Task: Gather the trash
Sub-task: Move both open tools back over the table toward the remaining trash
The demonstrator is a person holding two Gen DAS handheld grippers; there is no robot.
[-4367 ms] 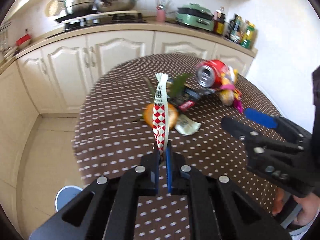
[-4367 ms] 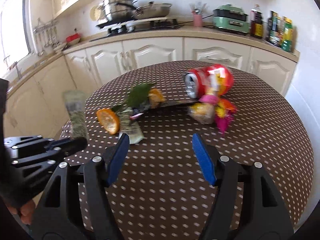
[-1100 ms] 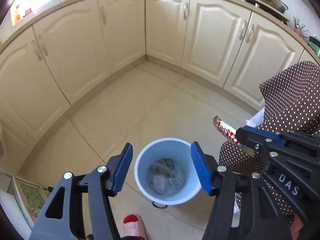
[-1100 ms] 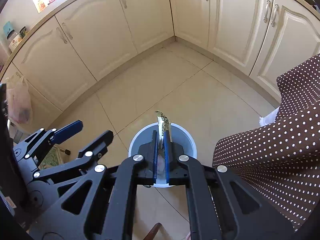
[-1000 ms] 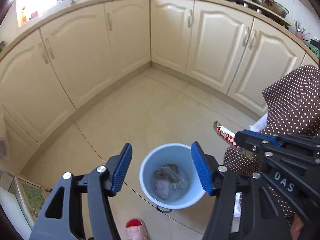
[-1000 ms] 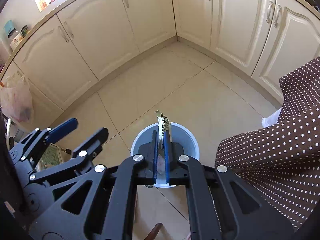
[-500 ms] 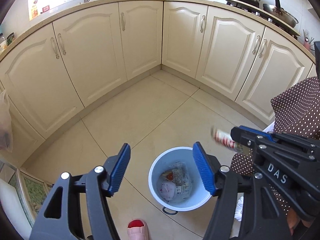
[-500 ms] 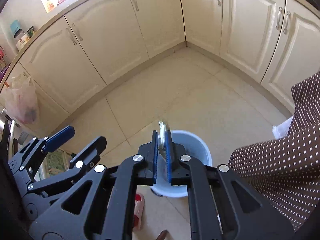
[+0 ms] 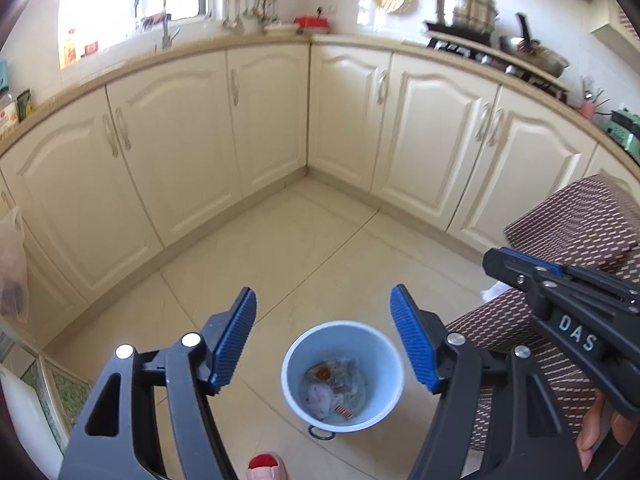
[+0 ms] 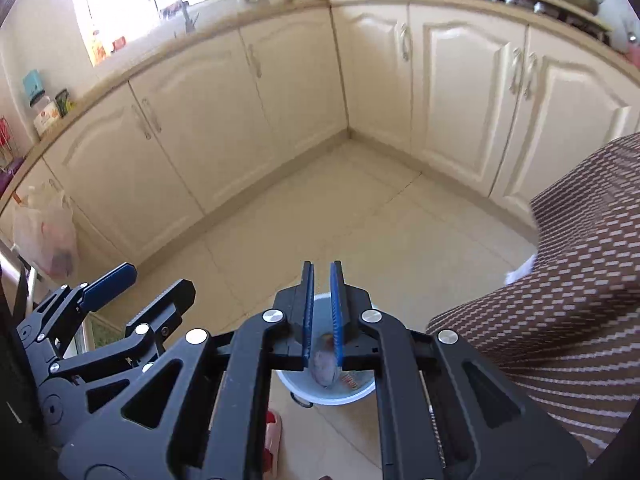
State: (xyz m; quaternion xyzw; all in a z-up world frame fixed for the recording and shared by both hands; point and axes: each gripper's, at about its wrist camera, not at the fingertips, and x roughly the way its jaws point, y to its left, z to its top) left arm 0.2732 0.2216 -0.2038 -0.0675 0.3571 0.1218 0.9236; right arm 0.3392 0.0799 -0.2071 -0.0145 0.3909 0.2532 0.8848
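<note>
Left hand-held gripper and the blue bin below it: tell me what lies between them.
Nothing: in the left wrist view the open left hand-held gripper frames only bare floor tile above the bin.

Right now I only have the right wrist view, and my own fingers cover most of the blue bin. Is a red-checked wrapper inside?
Observer: Yes. The left wrist view looks straight into the blue bin. A red-and-white wrapper lies at the bottom beside crumpled trash.
Operator: Anything stuck to the right gripper's outer side?
Observer: No. Seen side-on, the right gripper is shut and bare.
Operator: Left gripper?
Observer: The left gripper is open and its jaws have just been widening. Nothing is between them; the bin shows through the gap.
</note>
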